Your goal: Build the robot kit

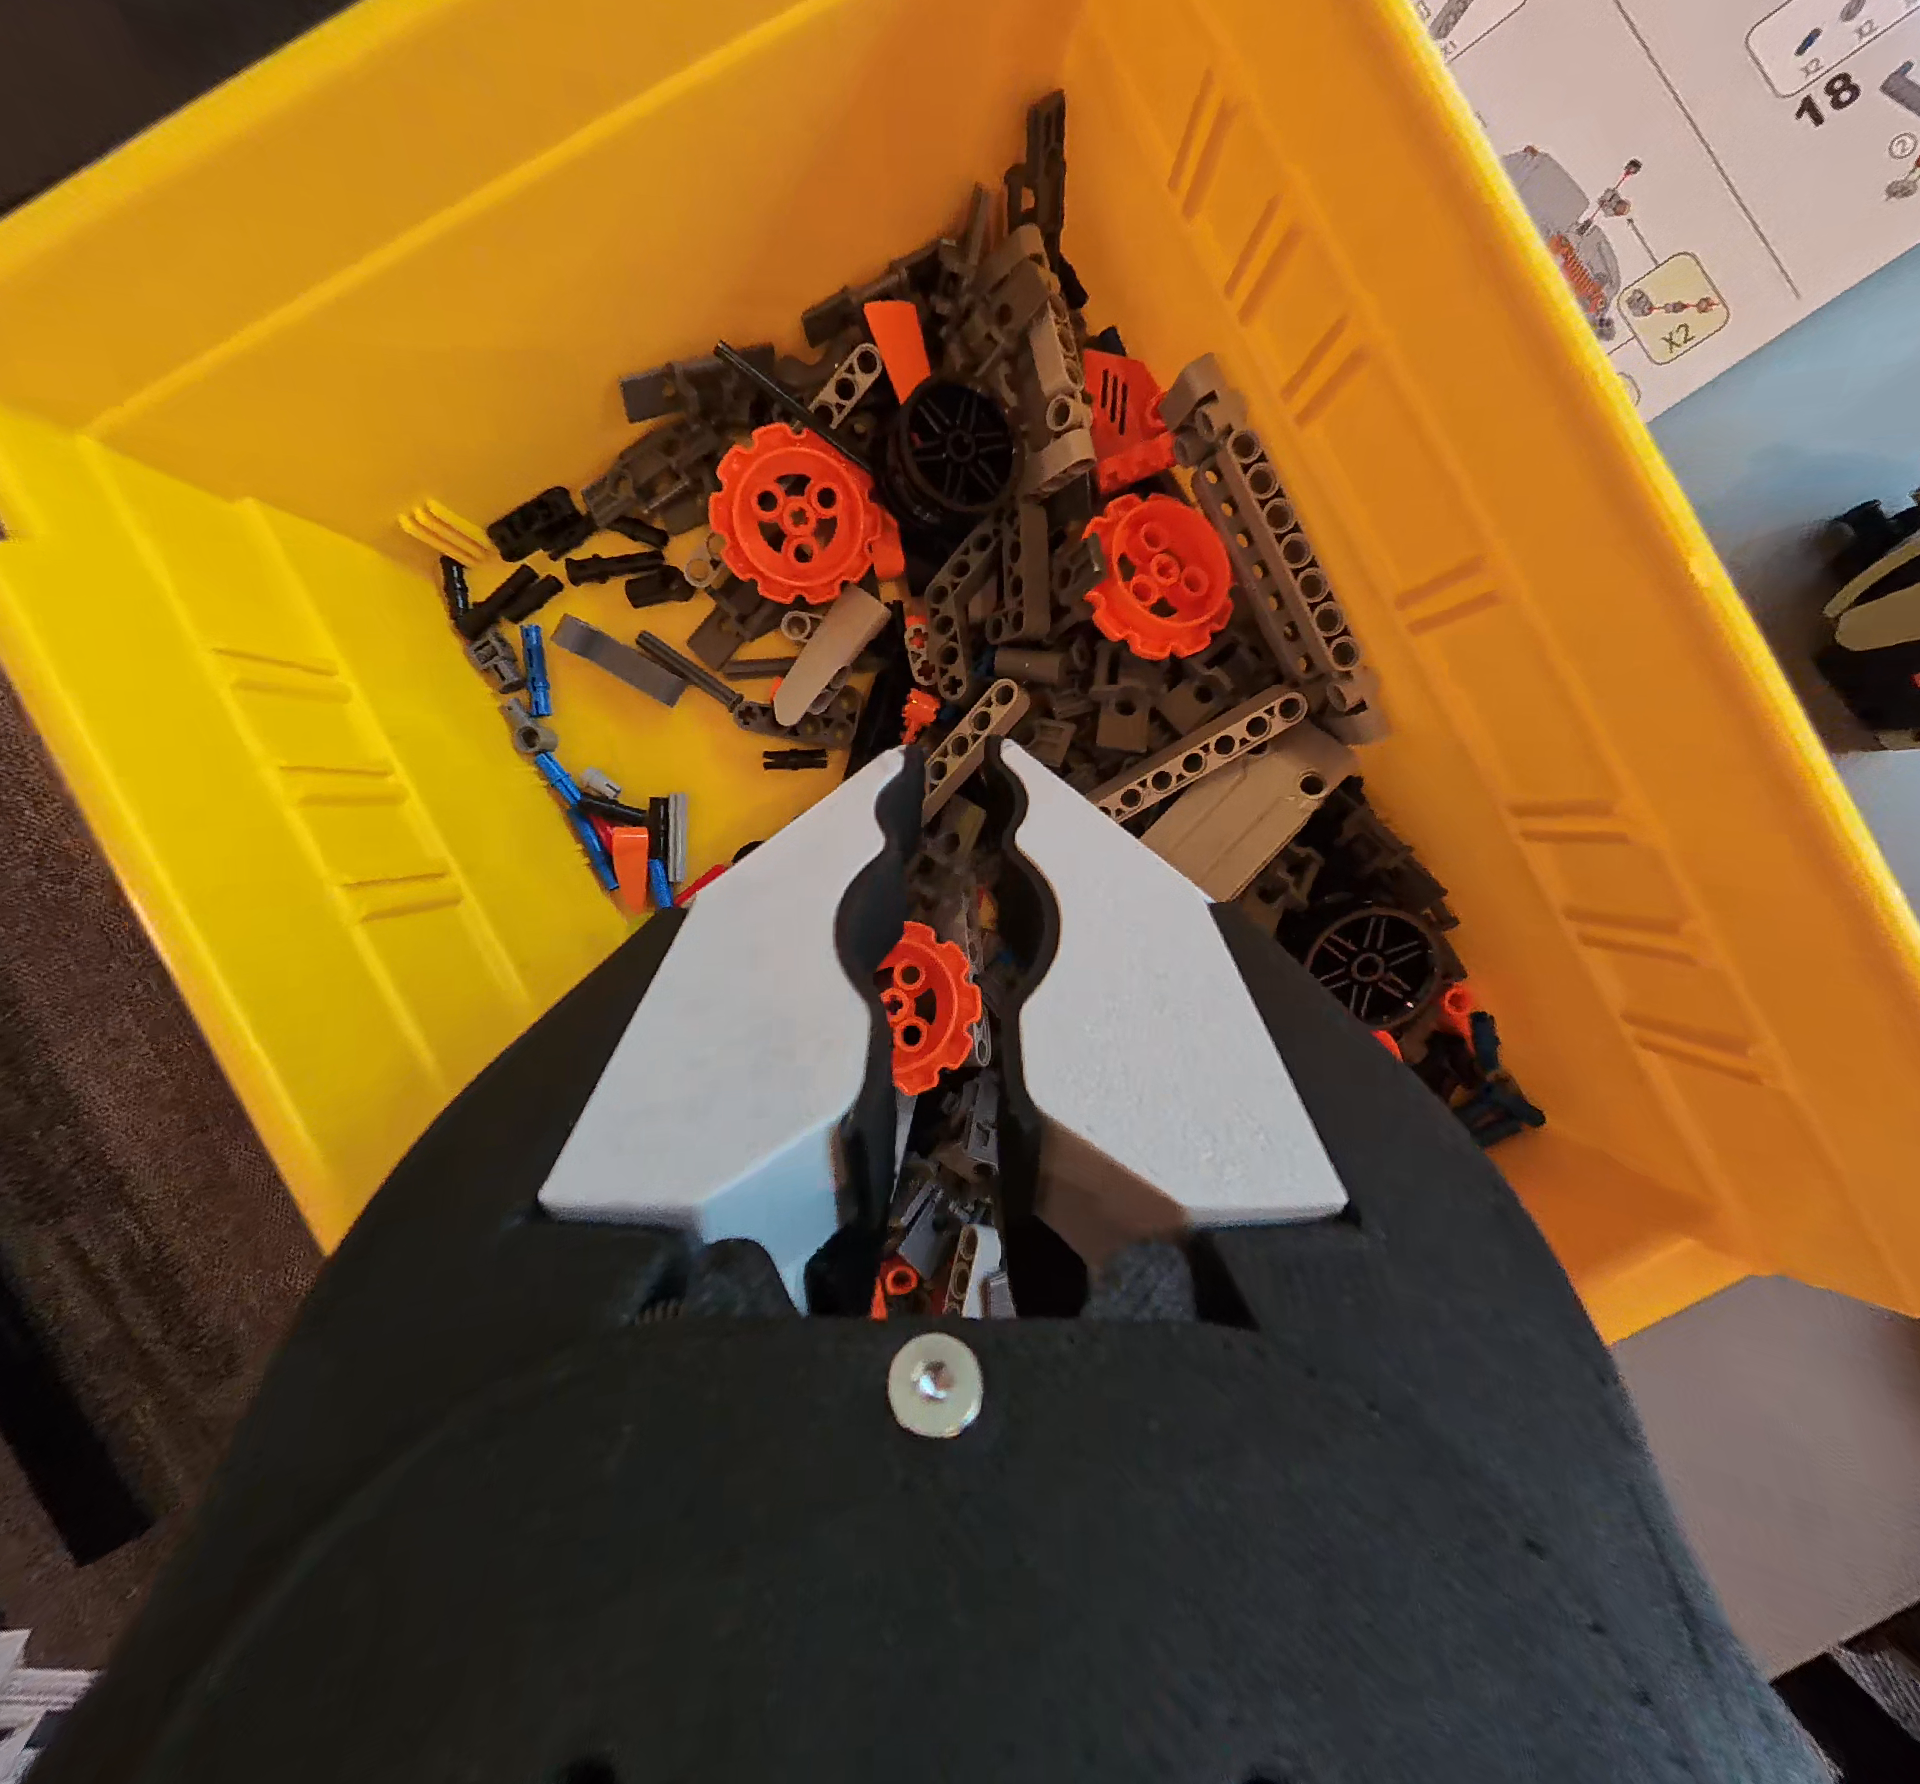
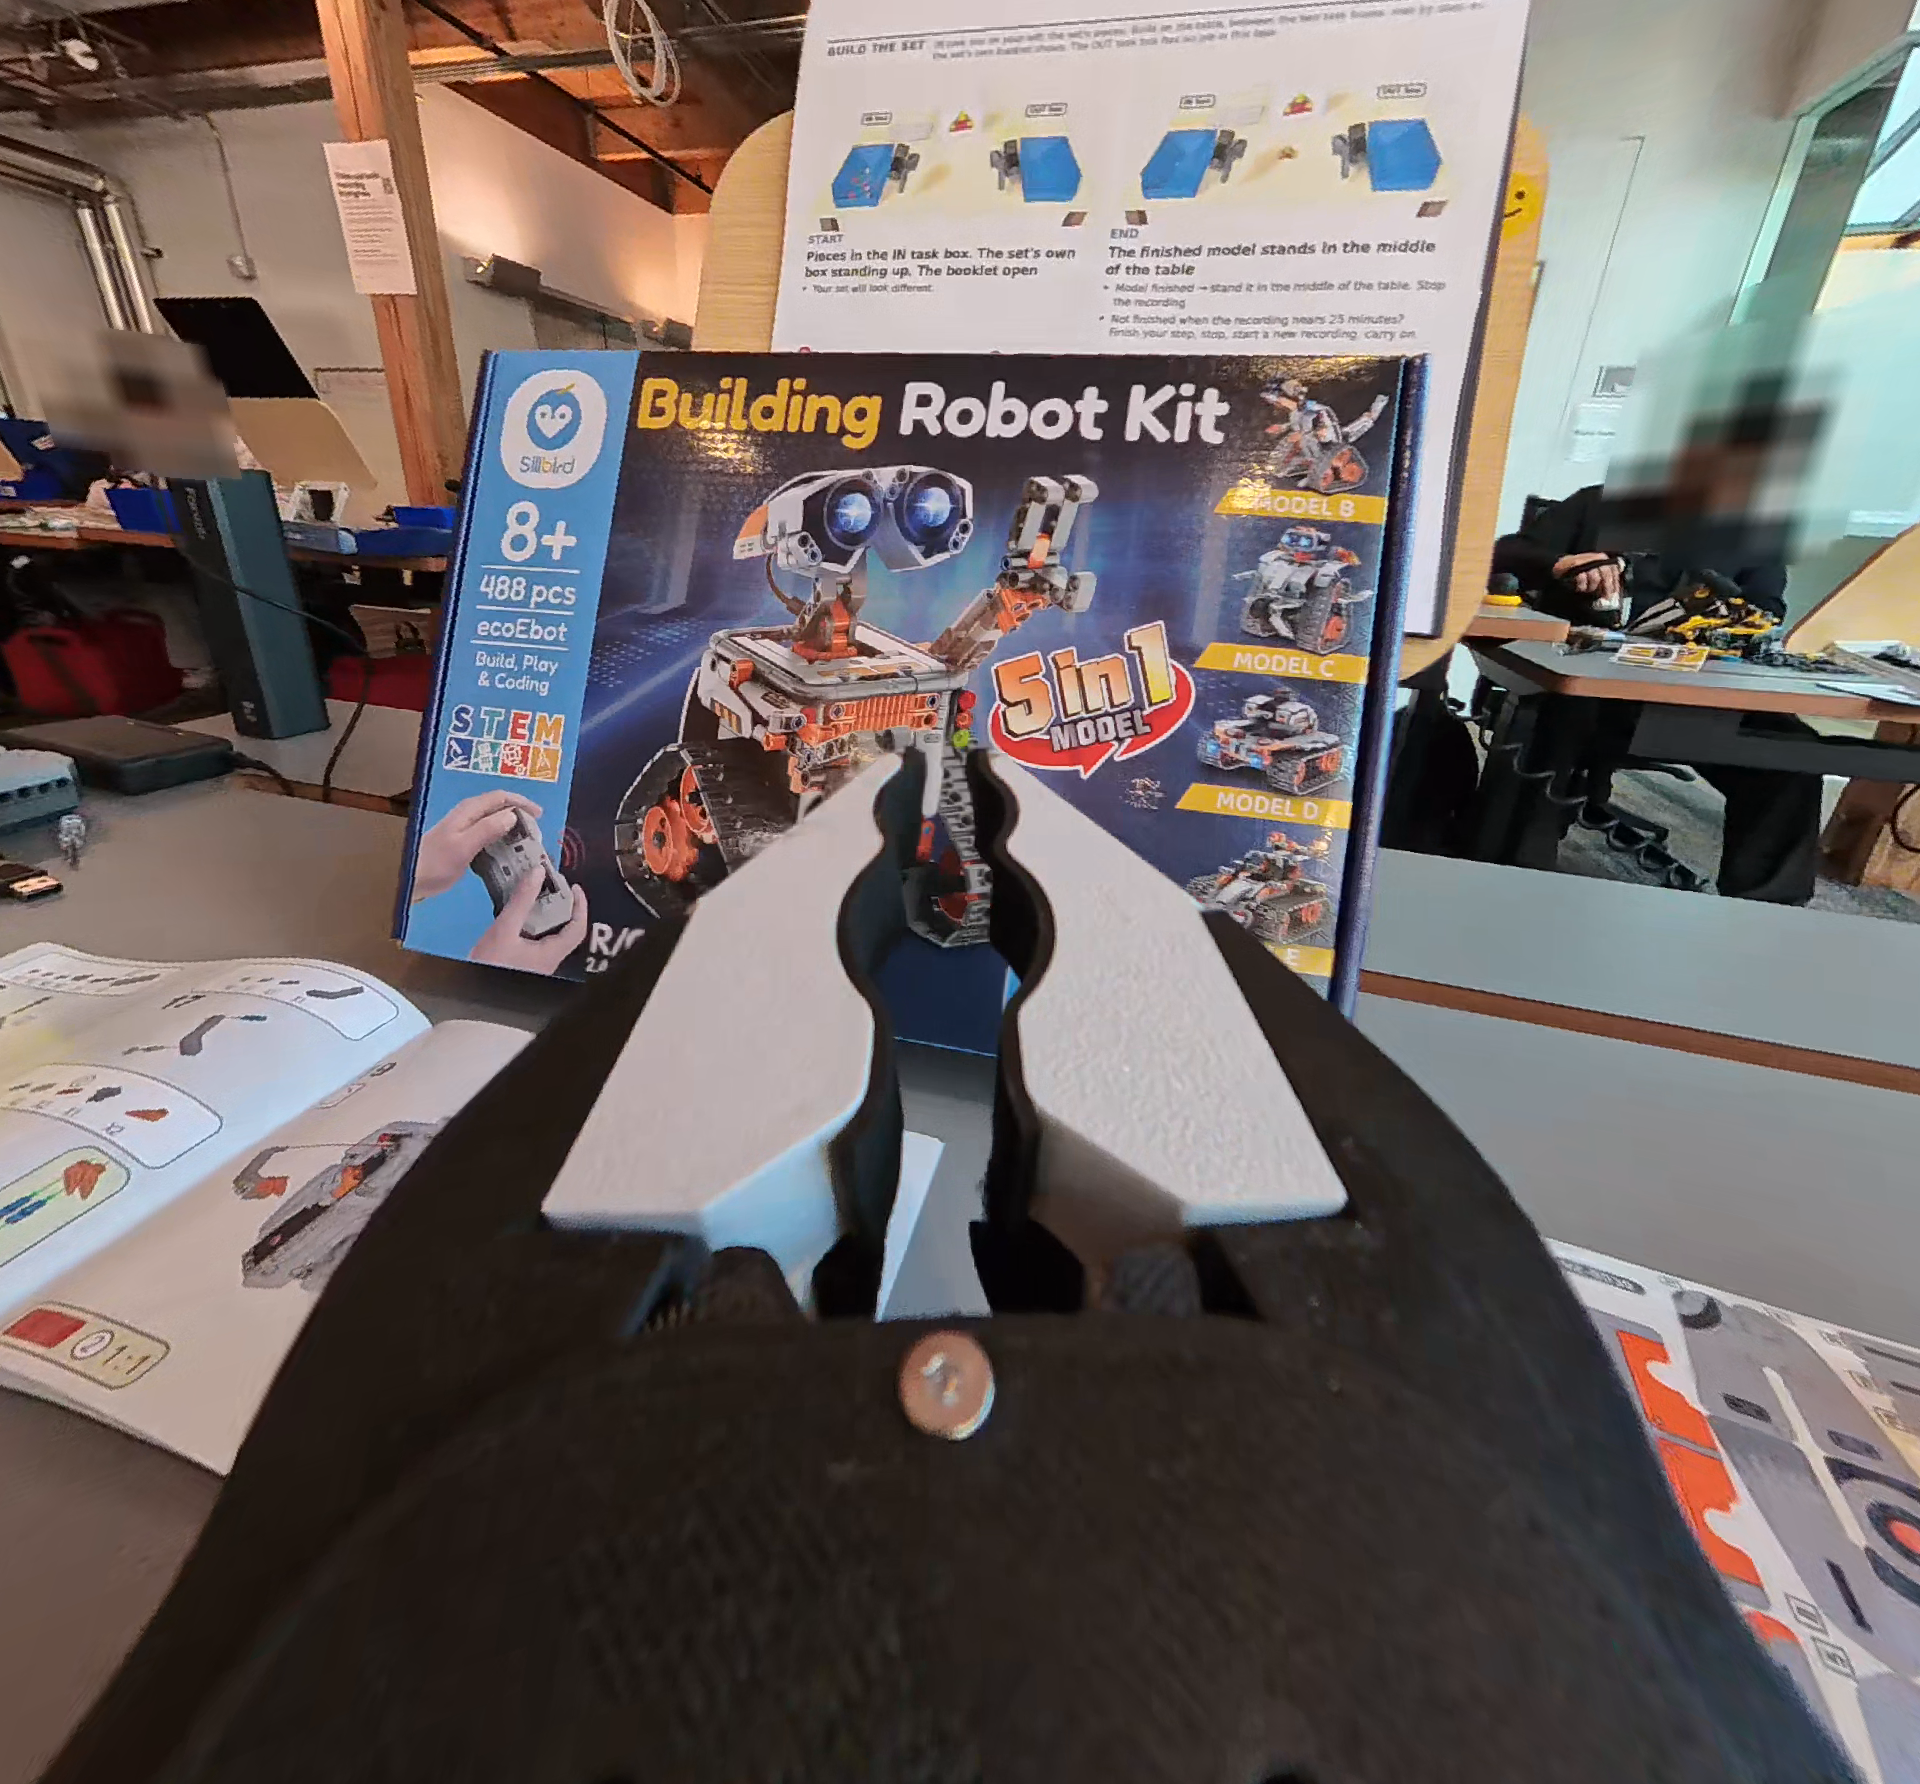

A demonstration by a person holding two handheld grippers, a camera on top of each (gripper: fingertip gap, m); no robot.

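Note:
My left gripper (image 1: 958,749) hovers inside a yellow bin (image 1: 623,176), just above a pile of grey, black and orange building parts (image 1: 1039,539). Its jaws stand narrowly apart. A grey holed beam (image 1: 971,737) shows between the tips; I cannot tell if it is touched. Orange toothed wheels (image 1: 795,513) (image 1: 1158,576) and black wheels (image 1: 956,446) lie in the pile. My right gripper (image 2: 948,763) is narrowly open and empty, held above the grey table (image 2: 1558,1111) and pointing at an upright blue kit box (image 2: 914,591).
An open instruction booklet (image 2: 208,1163) lies left of the right gripper and shows beside the bin (image 1: 1714,124). A sticker sheet (image 2: 1766,1474) lies at the right. A printed sheet (image 2: 1143,124) stands behind the box. A person sits at a far table (image 2: 1662,591). Across from one pair of fingers to the other is roughly 50 cm.

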